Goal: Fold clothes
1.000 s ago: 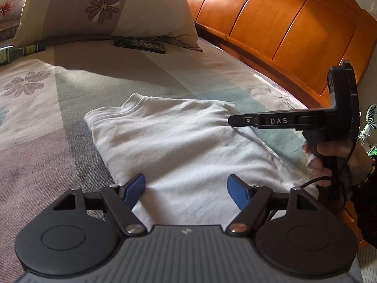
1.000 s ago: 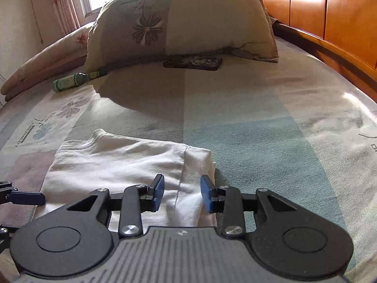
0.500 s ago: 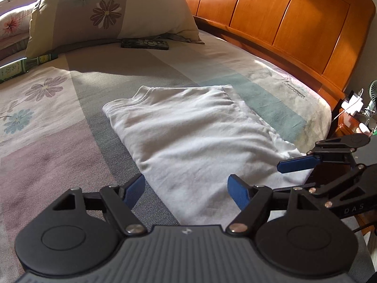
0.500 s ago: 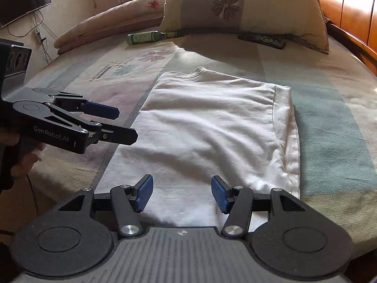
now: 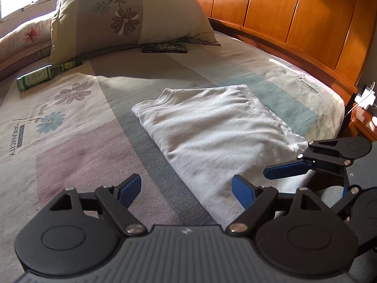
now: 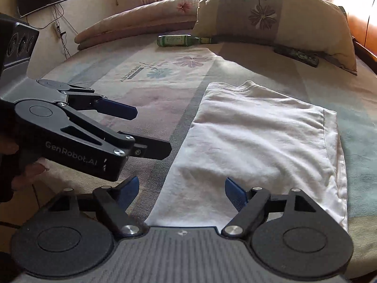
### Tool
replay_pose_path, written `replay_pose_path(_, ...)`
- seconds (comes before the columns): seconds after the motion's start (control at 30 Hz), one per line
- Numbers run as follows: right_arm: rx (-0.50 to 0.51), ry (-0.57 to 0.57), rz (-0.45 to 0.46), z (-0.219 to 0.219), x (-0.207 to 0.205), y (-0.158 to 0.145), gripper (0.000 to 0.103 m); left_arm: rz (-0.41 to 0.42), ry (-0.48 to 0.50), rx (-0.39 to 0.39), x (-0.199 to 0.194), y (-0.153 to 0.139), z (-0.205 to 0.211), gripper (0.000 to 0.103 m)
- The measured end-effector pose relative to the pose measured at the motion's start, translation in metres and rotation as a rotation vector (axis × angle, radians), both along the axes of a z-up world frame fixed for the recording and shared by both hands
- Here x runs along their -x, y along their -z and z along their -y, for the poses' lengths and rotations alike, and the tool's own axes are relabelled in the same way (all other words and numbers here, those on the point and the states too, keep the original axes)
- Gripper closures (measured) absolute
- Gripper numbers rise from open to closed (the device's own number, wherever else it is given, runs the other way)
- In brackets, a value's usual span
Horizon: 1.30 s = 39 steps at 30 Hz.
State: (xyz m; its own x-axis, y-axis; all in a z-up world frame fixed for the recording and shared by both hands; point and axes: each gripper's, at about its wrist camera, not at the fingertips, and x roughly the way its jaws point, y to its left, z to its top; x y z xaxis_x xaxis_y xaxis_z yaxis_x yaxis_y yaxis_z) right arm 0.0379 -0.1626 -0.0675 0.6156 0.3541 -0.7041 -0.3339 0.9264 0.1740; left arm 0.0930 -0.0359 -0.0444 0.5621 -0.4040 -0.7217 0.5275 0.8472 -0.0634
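Since a second ago the right gripper has pulled back from the shirt's sleeve side to the hem end, and its jaws, then nearly together, are opening wide with nothing pinched between them. The left gripper has also drawn back a little; its jaws are opening, spread above the bedsheet and the shirt's edge, gripping nothing. The white T-shirt lies folded into a long rectangle on the bed, collar toward the pillow. "DREAMCITY" is printed on the sheet and pillow, and "GenRobot.AI" on the left gripper's arm. A green bottle lies beside the pillow; its label is unreadable.
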Motion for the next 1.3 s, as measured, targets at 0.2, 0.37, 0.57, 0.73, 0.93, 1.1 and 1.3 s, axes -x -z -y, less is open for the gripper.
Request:
replay_pose_path(0.2,-0.05,-0.062,-0.079,-0.016,-0.003,0.019,0.013,0.002,-0.042,-0.003,0.001,-0.002,-0.014,0.017)
replay_pose_path(0.37,-0.133,-0.128,-0.156,-0.019,0.01,0.024,0.005,-0.01,-0.044,-0.003,0.001,0.001,-0.018,0.017)
replay_pose_path(0.57,-0.103,-0.012,-0.043,0.011,0.001,-0.009,0.004,-0.005,-0.046,0.001,0.003,0.001,-0.018,0.016)
replay_pose_path(0.73,-0.099,0.1,-0.03,0.042,-0.021,-0.003,0.003,0.003,-0.049,0.005,0.005,-0.003,-0.021,0.016)
replay_pose_path(0.93,-0.078,0.229,-0.113,0.071,-0.026,0.028,0.003,-0.012,-0.067,-0.004,0.001,0.0,-0.026,0.015)
replay_pose_path(1.1,-0.132,0.271,-0.052,0.086,-0.02,0.009,0.002,-0.024,-0.069,-0.015,-0.002,0.006,-0.025,0.015)
replay_pose_path(1.3,-0.155,0.205,-0.025,0.074,-0.048,0.008,0.0,-0.029,-0.068,-0.006,-0.004,0.006,-0.023,0.015)
